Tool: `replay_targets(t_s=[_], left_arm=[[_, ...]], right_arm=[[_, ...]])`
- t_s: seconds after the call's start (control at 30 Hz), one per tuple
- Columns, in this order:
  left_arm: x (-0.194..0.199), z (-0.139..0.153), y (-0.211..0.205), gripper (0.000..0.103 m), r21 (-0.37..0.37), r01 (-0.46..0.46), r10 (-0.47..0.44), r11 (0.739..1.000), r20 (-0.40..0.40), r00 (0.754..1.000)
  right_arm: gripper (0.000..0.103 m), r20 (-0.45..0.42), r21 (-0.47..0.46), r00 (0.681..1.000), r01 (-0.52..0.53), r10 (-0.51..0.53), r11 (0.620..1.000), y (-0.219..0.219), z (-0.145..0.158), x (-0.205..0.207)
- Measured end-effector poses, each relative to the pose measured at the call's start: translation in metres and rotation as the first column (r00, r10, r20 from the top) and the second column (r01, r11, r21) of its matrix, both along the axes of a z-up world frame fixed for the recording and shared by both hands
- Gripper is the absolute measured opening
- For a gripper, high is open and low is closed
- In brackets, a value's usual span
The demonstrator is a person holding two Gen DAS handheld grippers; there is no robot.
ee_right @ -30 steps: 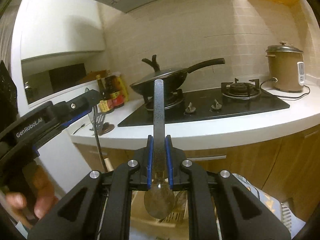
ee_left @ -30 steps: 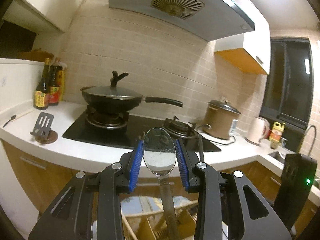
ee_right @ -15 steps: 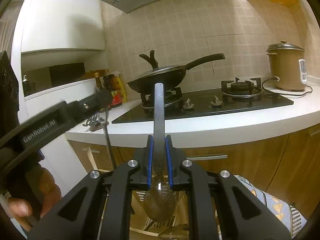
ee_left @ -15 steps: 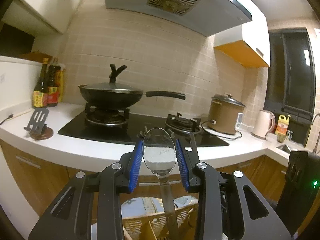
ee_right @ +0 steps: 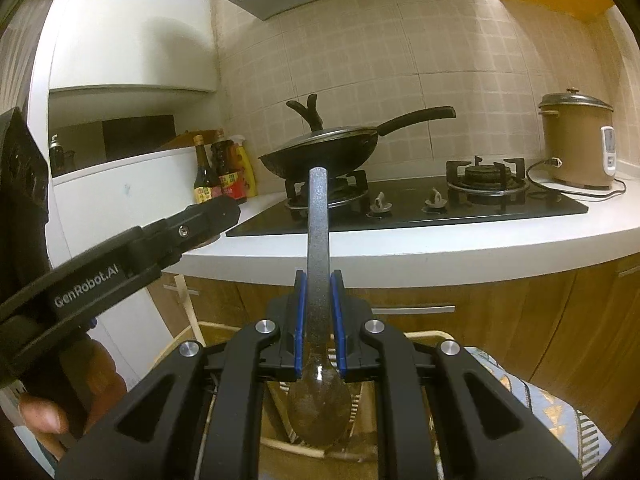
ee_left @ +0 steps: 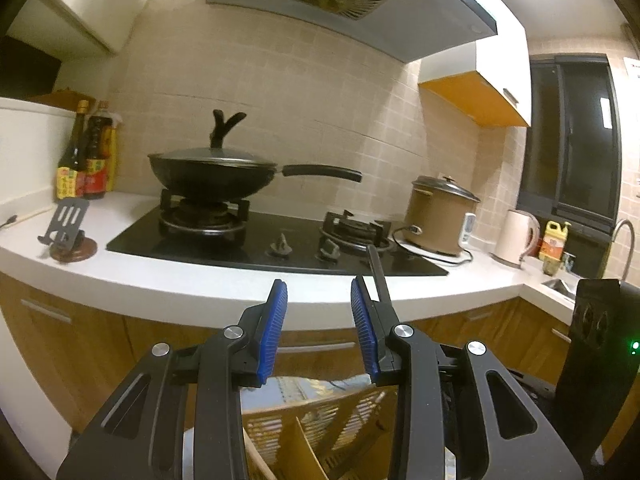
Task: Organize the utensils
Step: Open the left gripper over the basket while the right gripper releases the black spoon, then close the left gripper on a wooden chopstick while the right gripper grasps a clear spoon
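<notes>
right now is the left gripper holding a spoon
No, the left gripper has nothing between its blue pads; only the right gripper grips a spoon.

My left gripper (ee_left: 319,330) no longer has the clear spoon between its blue pads (ee_left: 273,328); the jaws stand apart with nothing in the gap. Both wrist views now sit lower against the counter (ee_left: 224,286), so the cupboard fronts fill more of each picture. The wooden utensil basket (ee_left: 320,424) shows larger under my left fingers, and the basket rim (ee_right: 424,334) shows behind my right gripper (ee_right: 318,320).
</notes>
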State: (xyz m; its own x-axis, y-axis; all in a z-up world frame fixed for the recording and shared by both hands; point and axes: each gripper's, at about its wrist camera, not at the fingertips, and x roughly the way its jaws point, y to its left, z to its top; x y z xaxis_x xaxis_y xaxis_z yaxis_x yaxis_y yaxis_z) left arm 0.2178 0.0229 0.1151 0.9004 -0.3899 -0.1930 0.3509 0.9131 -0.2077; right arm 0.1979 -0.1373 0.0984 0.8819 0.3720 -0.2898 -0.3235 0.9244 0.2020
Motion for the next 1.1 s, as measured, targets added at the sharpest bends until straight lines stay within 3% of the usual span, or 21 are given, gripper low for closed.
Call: replay_targets(t_s=[0.47,0.53,0.63,0.67,0.7,0.9,1.03,1.1], left_arm=[[-0.043,0.013,0.034,0.032,-0.031,0.027,-0.029,0.999,-0.065,0.997],[-0.054,0.012,0.044,0.038,-0.044,0.037,-0.042,0.998,-0.104,0.994],[-0.075,0.001,0.057,0.04,-0.048,0.053,-0.062,0.997,-0.206,0.977],[-0.079,-0.004,0.061,0.04,-0.051,0.058,-0.068,0.997,-0.232,0.97],[-0.085,-0.01,0.064,0.04,-0.051,0.064,-0.076,0.997,-0.264,0.962],[-0.11,-0.046,0.08,0.04,-0.028,0.061,-0.067,0.998,-0.398,0.915],[-0.121,-0.059,0.085,0.04,-0.055,0.078,-0.094,0.995,-0.46,0.883],[-0.124,-0.067,0.082,0.04,-0.035,0.093,-0.098,0.995,-0.512,0.854]], right_arm=[[0.018,-0.081,0.004,0.997,-0.001,0.001,1.0,-0.021,0.016,-0.051],[0.021,-0.093,0.002,0.996,0.009,-0.009,1.0,-0.026,0.023,-0.067],[0.036,-0.135,-0.017,0.99,0.042,-0.044,0.999,-0.034,0.029,-0.096],[0.048,-0.153,-0.018,0.987,0.049,-0.051,0.999,-0.036,0.028,-0.101],[0.054,-0.183,-0.014,0.981,0.061,-0.062,0.998,-0.041,0.026,-0.11],[0.054,-0.335,-0.001,0.939,0.087,-0.082,0.996,-0.059,0.004,-0.14],[0.054,-0.407,-0.002,0.91,0.09,-0.083,0.996,-0.059,-0.01,-0.156],[0.054,-0.444,0.01,0.894,0.074,-0.062,0.997,-0.057,-0.015,-0.16]])
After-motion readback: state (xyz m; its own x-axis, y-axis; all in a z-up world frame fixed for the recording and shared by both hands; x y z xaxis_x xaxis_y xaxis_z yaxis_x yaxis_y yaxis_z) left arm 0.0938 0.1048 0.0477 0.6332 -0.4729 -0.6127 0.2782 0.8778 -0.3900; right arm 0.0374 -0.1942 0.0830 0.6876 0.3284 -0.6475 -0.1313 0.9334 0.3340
